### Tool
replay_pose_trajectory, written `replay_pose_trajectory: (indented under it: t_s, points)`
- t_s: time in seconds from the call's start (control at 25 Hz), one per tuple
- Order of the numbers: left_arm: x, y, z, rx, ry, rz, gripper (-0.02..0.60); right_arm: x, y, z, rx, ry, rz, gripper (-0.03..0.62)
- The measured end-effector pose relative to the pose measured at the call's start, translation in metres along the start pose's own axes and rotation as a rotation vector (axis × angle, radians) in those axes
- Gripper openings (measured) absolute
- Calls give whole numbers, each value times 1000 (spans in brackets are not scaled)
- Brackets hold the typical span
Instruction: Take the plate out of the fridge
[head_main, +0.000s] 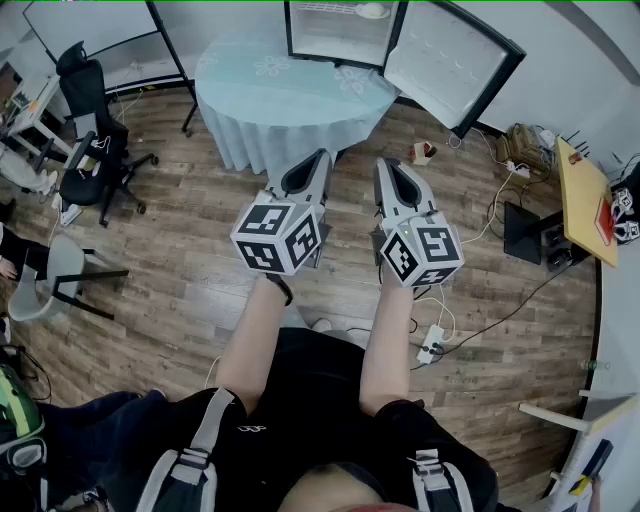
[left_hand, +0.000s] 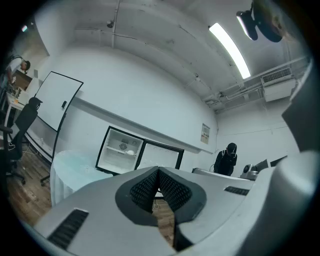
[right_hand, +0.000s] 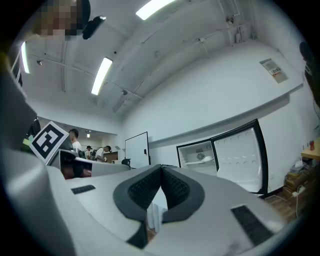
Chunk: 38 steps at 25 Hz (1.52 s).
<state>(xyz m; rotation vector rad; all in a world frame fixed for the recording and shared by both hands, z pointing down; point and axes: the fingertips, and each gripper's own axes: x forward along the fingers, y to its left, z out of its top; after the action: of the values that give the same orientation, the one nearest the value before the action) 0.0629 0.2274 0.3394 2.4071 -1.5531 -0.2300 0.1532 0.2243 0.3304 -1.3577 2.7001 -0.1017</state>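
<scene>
A small fridge (head_main: 335, 30) stands open on the far side of a round table (head_main: 290, 95) with a pale blue cloth. Its door (head_main: 455, 60) swings to the right. A white plate (head_main: 372, 11) lies on the upper shelf. Both grippers are held side by side over the wood floor, short of the table. My left gripper (head_main: 320, 160) is shut and holds nothing, and my right gripper (head_main: 385, 165) is shut and holds nothing too. The left gripper view shows the fridge (left_hand: 121, 148) and plate (left_hand: 131, 152) far beyond the closed left gripper (left_hand: 158, 170). The right gripper view shows the plate (right_hand: 207, 158) beyond the closed right gripper (right_hand: 161, 168).
A black office chair (head_main: 90, 150) and a whiteboard (head_main: 90, 30) stand at the left. A yellow table (head_main: 585, 200), a power strip (head_main: 430, 345) and cables are on the right. A person in black (left_hand: 227, 159) stands far off right of the fridge.
</scene>
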Motion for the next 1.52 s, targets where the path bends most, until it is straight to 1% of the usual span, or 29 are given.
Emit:
replay_pose_trajectory:
  t_s: [0.24, 0.4, 0.52, 0.6, 0.68, 0.8, 0.88, 0.96, 1.08, 1.2, 1.4, 1.52]
  points:
    - [2, 1, 9, 7, -16, -2, 2, 10, 8, 8, -23, -15, 34, -2]
    - [-2, 6, 8, -9, -21, 16, 2, 17, 13, 5, -32, -11, 44, -2]
    - [-1, 23, 3, -21, -10, 38, 2, 30, 16, -12, -8, 19, 52, -2]
    - [3, 41, -2, -45, -1, 61, 2, 38, 19, -25, -2, 38, 58, -2]
    - [9, 52, -6, -76, 0, 66, 2, 46, 14, -27, -2, 40, 51, -2]
    - [26, 56, -4, -96, -4, 39, 2, 55, -1, -20, 5, 23, 21, -2]
    - [40, 56, -7, -91, 10, 2, 2, 63, -10, -25, 52, 10, 10, -2]
    - [51, 61, -18, -114, 33, -24, 2, 71, -15, -37, 116, 9, 11, -2]
    - [68, 81, -24, -145, 51, -34, 2, 95, -20, -44, 134, 10, 2, -2]
    - [93, 109, -15, -156, 51, -34, 2, 128, -32, -46, 146, 2, -14, -2]
    - [126, 168, 8, -168, 35, -1, 2, 197, -41, -48, 157, 12, -9, -2]
    - [143, 207, 34, -193, -7, 23, 2, 243, -30, -41, 136, 20, 31, -2]
